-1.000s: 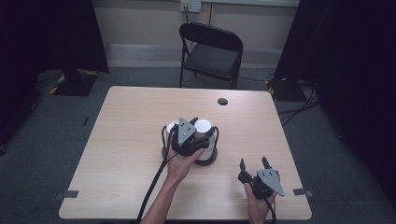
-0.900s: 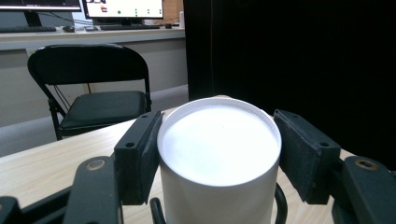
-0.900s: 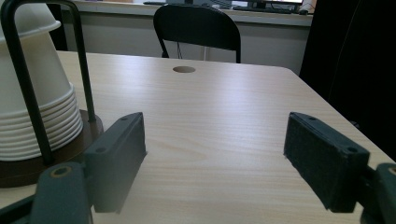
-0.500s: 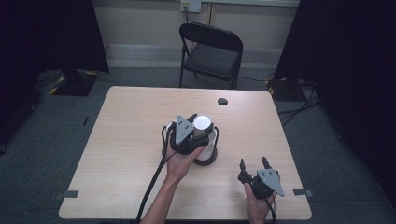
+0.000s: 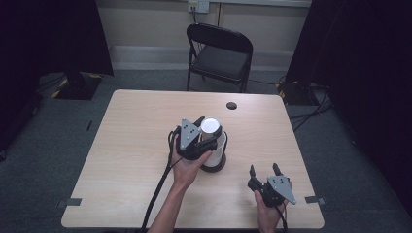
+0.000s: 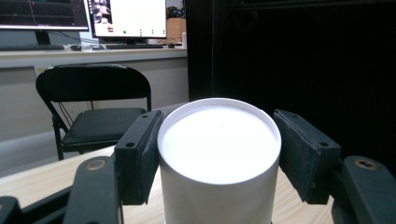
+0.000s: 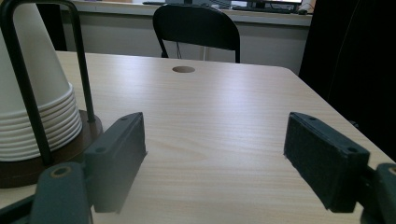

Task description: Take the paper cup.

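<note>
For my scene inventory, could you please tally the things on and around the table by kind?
Hand-held grippers: 2, left hand-held gripper, right hand-held gripper
Paper cup stacks: 1, white cup stack
Cup holders: 1, dark holder
Tables: 1, wooden table
Chairs: 1, black folding chair
Total: 6

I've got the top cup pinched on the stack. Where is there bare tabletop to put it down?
The widest bare patch is the table's left half, from the left gripper out to the left edge. The far strip between the cup stack and the round hole is also bare. It is tighter at the near right, between the stack's holder base and the right gripper.
</note>
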`<state>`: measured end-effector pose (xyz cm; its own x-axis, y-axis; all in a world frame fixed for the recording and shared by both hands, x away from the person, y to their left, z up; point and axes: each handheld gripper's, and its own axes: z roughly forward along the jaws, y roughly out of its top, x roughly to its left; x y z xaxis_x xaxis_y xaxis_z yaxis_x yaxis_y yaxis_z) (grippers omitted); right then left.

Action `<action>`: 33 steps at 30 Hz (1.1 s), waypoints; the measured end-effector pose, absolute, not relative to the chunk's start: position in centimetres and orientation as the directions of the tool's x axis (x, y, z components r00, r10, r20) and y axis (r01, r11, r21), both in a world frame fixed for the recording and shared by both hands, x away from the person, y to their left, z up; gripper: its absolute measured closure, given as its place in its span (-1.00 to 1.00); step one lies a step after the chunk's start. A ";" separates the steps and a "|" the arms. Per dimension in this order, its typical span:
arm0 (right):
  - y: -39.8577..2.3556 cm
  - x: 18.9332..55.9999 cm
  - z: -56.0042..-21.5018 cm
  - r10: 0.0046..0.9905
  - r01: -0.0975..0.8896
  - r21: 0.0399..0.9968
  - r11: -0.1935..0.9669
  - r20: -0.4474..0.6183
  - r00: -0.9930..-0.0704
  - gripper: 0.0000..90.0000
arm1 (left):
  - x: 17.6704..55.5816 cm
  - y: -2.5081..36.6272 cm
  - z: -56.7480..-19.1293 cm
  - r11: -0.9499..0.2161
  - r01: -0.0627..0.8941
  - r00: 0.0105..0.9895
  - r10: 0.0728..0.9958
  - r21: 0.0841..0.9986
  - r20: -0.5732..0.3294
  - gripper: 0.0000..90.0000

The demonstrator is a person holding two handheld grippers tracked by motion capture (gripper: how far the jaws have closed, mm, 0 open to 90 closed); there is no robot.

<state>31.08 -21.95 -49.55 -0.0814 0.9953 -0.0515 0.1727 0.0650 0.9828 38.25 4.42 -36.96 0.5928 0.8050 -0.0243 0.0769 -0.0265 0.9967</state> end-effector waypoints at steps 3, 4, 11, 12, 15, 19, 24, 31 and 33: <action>-21.9 31.1 -49.6 0.995 0.173 0.983 0.064 -0.050 -0.083 -0.56 | 38.2 4.2 -36.9 -0.026 0.077 0.596 0.803 0.997 -0.026 -0.22; -21.9 31.1 -49.6 0.995 0.172 0.983 0.063 -0.050 -0.082 -0.56 | 38.1 4.1 -36.8 -0.028 0.079 0.594 0.804 0.996 -0.024 -0.22; -22.0 31.1 -49.6 0.995 0.172 0.983 0.062 -0.048 -0.082 -0.56 | 37.7 4.7 -36.1 0.003 0.063 0.597 0.801 0.998 -0.040 -0.22; -22.0 31.1 -49.6 0.995 0.172 0.983 0.062 -0.048 -0.082 -0.56 | 37.7 4.7 -36.1 0.003 0.063 0.597 0.801 0.998 -0.040 -0.22; -22.0 31.1 -49.6 0.995 0.172 0.983 0.064 -0.050 -0.082 -0.56 | 37.5 5.1 -35.8 0.020 0.064 0.597 0.800 0.998 -0.055 -0.22; -22.0 31.1 -49.6 0.995 0.171 0.983 0.062 -0.049 -0.082 -0.56 | 37.1 5.6 -35.5 0.042 0.066 0.604 0.793 0.997 -0.074 -0.22; -21.9 31.1 -49.6 0.995 0.171 0.983 0.065 -0.051 -0.083 -0.56 | 36.5 6.4 -35.3 0.062 0.073 0.610 0.787 0.995 -0.094 -0.22; -21.9 31.1 -49.6 0.996 0.172 0.983 0.066 -0.053 -0.078 -0.55 | 35.6 7.9 -35.5 0.083 0.088 0.611 0.783 0.993 -0.120 -0.22; -21.9 31.1 -49.6 0.995 0.171 0.983 0.068 -0.055 -0.078 -0.56 | 35.2 8.5 -35.4 0.094 0.089 0.601 0.789 0.992 -0.129 -0.22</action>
<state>31.07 -21.90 -49.56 -0.0777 0.9955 -0.0551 0.1710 0.0677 0.9829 35.24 8.47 -35.45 0.6008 0.7889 -0.1290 0.0893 0.0942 0.9915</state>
